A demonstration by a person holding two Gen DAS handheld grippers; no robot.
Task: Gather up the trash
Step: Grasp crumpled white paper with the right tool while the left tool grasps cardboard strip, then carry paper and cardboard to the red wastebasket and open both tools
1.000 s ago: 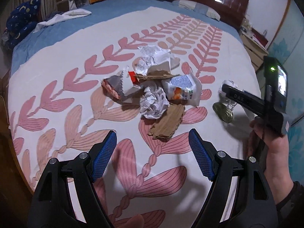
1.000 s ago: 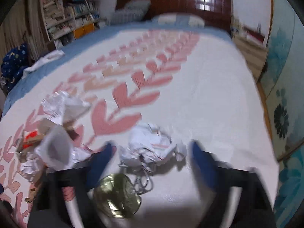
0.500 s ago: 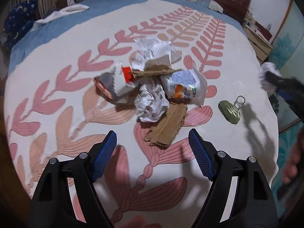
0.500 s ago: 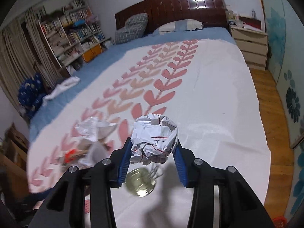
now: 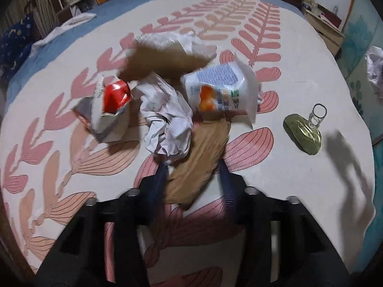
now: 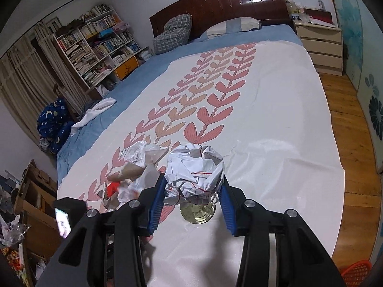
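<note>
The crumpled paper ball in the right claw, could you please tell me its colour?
White with thin red lines, crumpled paper ball; right wrist view shows it best.

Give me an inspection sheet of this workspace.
Surface: bed sheet, white with pink leaves.
Job's things: paper ball held; cardboard, paper wad, wrapper, red pack piled; can lid apart.
Clutter: white cloth.
Grippers: right gripper clamps the ball; left gripper straddles the cardboard, blurred.
Cables: nothing seen.
Surroundings: bookshelf, nightstand, red basket.
</note>
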